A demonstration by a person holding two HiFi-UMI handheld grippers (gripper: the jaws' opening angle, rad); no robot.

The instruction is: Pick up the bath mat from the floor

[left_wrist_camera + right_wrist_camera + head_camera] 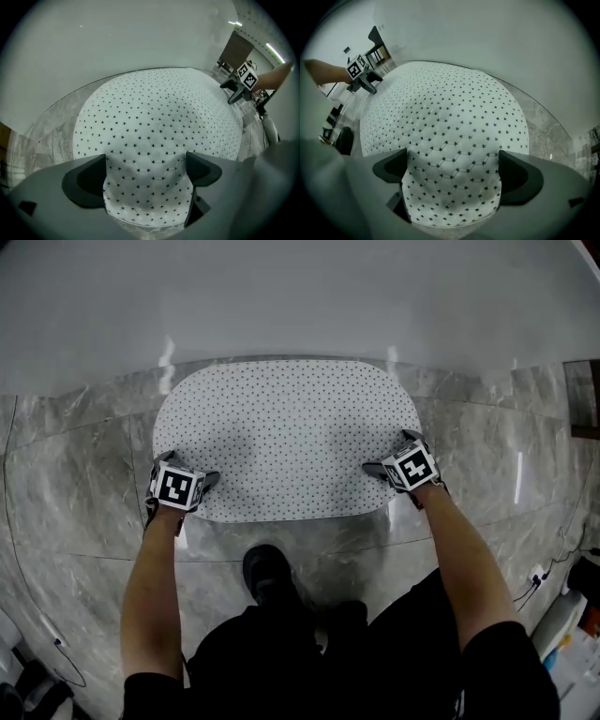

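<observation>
Over bath mat [281, 427], left gripper [187, 468], right gripper [392, 453], jaws wide, empty, touch unclear.

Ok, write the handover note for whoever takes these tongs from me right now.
Left tongs: open, jaws apart over the near left edge of the bath mat, nothing gripped.
Right tongs: open, jaws apart over the mat's near right edge, nothing gripped.
Bath mat: appears to lie flat on the marble floor, in front of the person's feet.
Done: both tongs are lined up at the near edge.
Left: close both tongs on the edge, then lift the mat off the floor.
</observation>
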